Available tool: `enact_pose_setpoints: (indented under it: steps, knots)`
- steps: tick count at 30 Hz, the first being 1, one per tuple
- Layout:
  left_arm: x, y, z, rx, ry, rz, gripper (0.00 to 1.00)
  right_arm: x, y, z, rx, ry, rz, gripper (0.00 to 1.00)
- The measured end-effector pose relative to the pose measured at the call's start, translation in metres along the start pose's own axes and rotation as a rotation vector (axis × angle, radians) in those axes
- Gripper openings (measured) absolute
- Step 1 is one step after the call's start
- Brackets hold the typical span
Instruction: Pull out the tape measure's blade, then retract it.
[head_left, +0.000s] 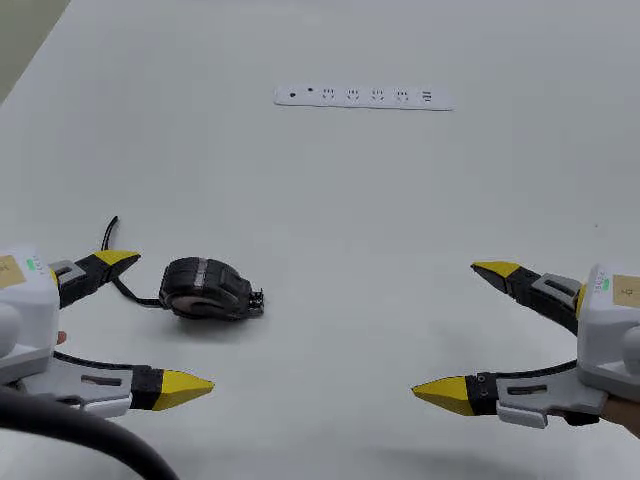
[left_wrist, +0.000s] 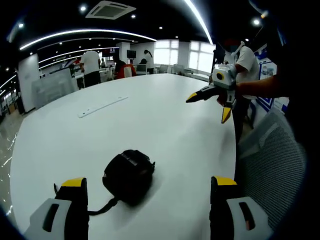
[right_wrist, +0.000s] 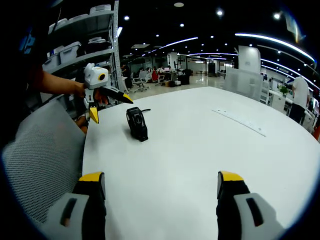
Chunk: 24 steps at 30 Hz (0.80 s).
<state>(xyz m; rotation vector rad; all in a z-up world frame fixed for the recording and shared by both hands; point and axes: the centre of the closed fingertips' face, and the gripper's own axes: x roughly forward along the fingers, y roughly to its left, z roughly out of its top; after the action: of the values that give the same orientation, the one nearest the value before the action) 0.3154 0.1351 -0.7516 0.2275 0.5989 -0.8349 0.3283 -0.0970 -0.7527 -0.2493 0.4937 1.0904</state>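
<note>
On the white bench (head_left: 350, 190), the tape measure (head_left: 207, 289) lies on its side just ahead of the left hand-held gripper (head_left: 172, 320). No blade is out, and the little hook end (head_left: 257, 298) faces the right hand-held gripper (head_left: 445, 329), which sits well apart from it. Both sets of jaws are spread wide and holding nothing, so the pull hasn't started yet, imo.

Biggest worry: the case is loose on what looks like a slick top. If the right side tugs the hook before the left has a solid clamp on the body, the whole thing probably just slides along. That hook tab looks tiny too, easy for the tips to slip off.

Also, the black wrist cord (head_left: 108, 232) trails right past one left tip, and closing on that instead of the case would give a sloppy hold. On the retract, letting go all at once could make the blade whip and flip the case.
</note>
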Motion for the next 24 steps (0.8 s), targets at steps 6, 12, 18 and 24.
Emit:
enact_pose_setpoints:
  steps: [6,12,18,24]
  knots:
    - [0.005,0.002,0.0,0.023,0.018,-0.019,0.99,0.008,0.0,0.004,-0.017,0.0,0.027,0.92]
    - [0.009,0.004,0.0,0.046,0.038,-0.036,0.99,0.018,0.002,0.006,-0.036,0.005,0.053,0.91]
    - [0.014,0.011,-0.002,0.075,0.058,-0.049,0.98,0.029,0.005,0.009,-0.063,0.004,0.081,0.9]
    - [0.017,0.015,-0.002,0.116,0.083,-0.068,0.94,0.041,0.008,0.014,-0.1,0.0,0.118,0.85]
